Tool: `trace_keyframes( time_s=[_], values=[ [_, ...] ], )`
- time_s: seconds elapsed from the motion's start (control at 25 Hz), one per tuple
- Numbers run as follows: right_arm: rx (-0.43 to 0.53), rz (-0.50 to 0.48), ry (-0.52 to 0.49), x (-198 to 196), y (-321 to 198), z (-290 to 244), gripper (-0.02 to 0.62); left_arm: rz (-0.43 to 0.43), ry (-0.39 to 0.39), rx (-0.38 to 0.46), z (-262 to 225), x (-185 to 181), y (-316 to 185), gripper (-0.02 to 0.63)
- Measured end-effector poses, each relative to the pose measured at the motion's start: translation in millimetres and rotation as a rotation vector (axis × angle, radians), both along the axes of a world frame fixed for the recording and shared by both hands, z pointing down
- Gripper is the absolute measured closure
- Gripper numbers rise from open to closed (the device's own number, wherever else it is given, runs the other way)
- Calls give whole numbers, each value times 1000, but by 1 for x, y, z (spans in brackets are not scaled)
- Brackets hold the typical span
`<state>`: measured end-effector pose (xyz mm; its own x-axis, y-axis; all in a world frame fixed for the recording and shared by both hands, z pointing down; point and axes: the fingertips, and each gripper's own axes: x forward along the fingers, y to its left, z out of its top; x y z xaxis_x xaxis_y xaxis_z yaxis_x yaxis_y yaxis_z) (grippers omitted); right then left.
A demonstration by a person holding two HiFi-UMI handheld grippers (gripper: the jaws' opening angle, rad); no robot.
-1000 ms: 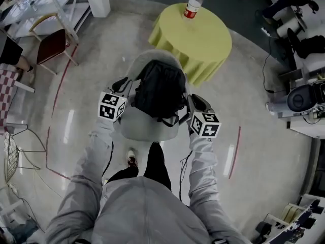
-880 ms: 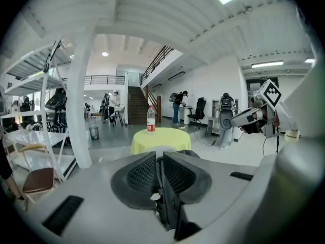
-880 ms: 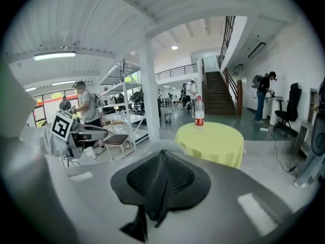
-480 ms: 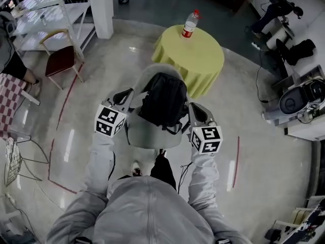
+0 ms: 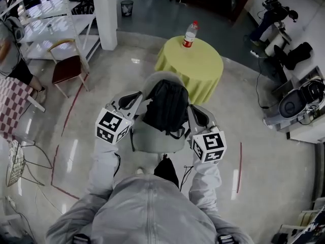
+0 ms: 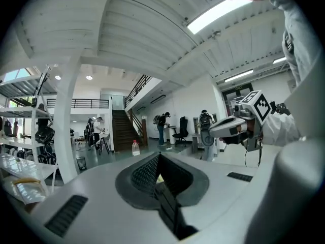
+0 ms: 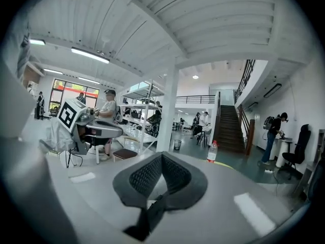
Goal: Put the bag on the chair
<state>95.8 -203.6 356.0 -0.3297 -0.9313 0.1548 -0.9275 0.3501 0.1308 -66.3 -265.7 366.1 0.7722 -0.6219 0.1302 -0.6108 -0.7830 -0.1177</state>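
Note:
A black backpack (image 5: 166, 107) rests on the seat of a grey shell chair (image 5: 155, 138), leaning on its back. My left gripper (image 5: 133, 98) hangs just left of the bag, apart from it, and my right gripper (image 5: 196, 114) just right of it. Both point up and forward over the room. In the left gripper view the left gripper (image 6: 159, 156) is shut with nothing between its pads. The right gripper (image 7: 161, 157) in its own view is likewise shut and empty. Each gripper view shows the other gripper off to the side and not the bag.
Behind the chair stands a round table with a yellow cloth (image 5: 190, 60) and a water bottle (image 5: 190, 34) on it. A red-seated chair (image 5: 66, 68), a white pillar (image 5: 106, 14) and shelving are at the left. Desks with equipment (image 5: 299, 100) line the right.
Both grippers' jaws have shut with nothing in them and drawn slightly away from the bag's sides. The bag stays on the chair. The head view has pulled back.

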Motion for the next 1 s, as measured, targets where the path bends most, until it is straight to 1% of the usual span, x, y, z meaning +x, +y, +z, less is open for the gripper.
trace_keyframes(
  time_s=[0.08, 0.16, 0.32, 0.44, 0.56, 0.8, 1.0],
  values=[
    [12, -15, 10, -5, 2, -10, 584, 10, 8, 22, -12, 4, 3, 601],
    [24, -20, 12, -8, 4, -18, 584, 16, -4, 44, -21, 9, 7, 601],
    [31, -41, 11, -16, 8, -24, 584, 41, 6, 66, -34, 14, 19, 601],
    [25, -55, 6, -21, 12, -24, 584, 58, 18, 62, -34, 16, 28, 601],
    [19, -57, 12, -24, 14, -23, 586, 58, 27, 51, -31, 13, 31, 601],
    [-1, -41, 35, -23, 16, -13, 586, 52, 22, 37, -25, 9, 35, 601],
    [-12, -25, 33, -15, 17, -6, 586, 71, 24, 24, -17, 16, 37, 601]
  ],
)
